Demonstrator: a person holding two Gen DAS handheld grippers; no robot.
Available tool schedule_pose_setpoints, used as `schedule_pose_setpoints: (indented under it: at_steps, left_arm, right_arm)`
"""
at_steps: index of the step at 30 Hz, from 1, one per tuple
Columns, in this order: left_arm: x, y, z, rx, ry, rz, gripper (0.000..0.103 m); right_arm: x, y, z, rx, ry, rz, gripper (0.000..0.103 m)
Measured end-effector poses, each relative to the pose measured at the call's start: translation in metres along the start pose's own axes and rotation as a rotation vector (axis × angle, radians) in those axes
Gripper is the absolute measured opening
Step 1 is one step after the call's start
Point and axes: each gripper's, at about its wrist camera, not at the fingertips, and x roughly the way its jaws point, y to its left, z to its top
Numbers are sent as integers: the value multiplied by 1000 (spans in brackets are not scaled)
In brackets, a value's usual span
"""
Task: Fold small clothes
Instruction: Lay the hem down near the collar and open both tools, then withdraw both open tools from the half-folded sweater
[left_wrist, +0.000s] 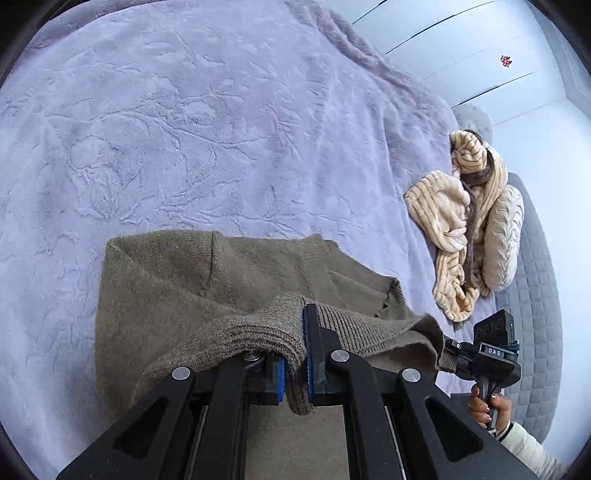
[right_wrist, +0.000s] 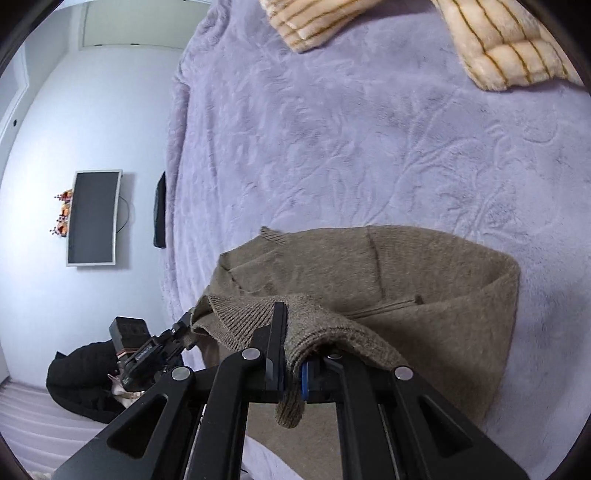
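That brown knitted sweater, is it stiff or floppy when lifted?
Probably floppy: the brown sweater sags in folds between the left gripper and right gripper. Likely not slippery, since its fuzzy ribbed hem stays pinched. Probably light.

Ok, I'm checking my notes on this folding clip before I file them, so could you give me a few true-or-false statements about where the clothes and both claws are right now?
1. The left claw is shut on the ribbed hem of the brown sweater. True.
2. The right claw is open and holds nothing. False: it is shut on the same sweater's hem.
3. The sweater lies on a lilac blanket. True.
4. The cream striped garment is neatly folded beside the sweater. False: it lies crumpled in a heap, apart from the sweater.
5. A dark screen hangs on the wall. True.
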Motion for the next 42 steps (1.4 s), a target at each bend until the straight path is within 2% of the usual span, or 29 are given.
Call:
schedule_pose_setpoints:
  at_steps: [3,6,9,11,15,17,20,24,26,29,32,36,40,42]
  left_arm:
    - [14,11,6,-43,5,28,8]
    - [19,18,8,-109,27,14,8]
    - [6,11,7,-84,47,13,8]
    - [-11,5,4,-40,58,12,8]
    - [-43,-2,1,16,42,39,9]
    - [-50,-7,-4,58,40,80,9]
    - [-55,-15,-14,116,31,123,9]
    - [-54,-19,-22,106,5,120,9]
    - [-41,-23,-23,113,19,147,9]
    - [-12,-27,-22,134,26,238,9]
    - [14,-17,-12,93,24,329,9]
    - [19,-10,-4,63,16,351,9]
    - [4,-29,-13,160,21,417,9]
    - [-3,-33,-19,186,31,445,9]
  right_arm:
    - [15,-18,6,36,11,-29,6]
    - [22,-28,9,81,16,-28,7]
    - [14,-26,8,106,20,-8,10]
    - [3,-19,5,78,16,-5,19]
    - [-29,-6,-3,42,-44,22,49]
    - [-44,4,-12,-10,-69,23,49]
    - [-44,21,-25,-92,-49,-10,49]
    - [-23,30,-30,-134,-9,-81,49]
    - [-10,30,-27,-139,-2,-130,49]
    - [7,27,-20,-125,9,-178,49]
    - [18,20,-13,-114,9,-236,48]
    - [6,14,-8,-105,-38,-287,47]
    - [-12,18,-18,-123,-49,-304,59]
    - [-18,23,-29,-148,-45,-322,59]
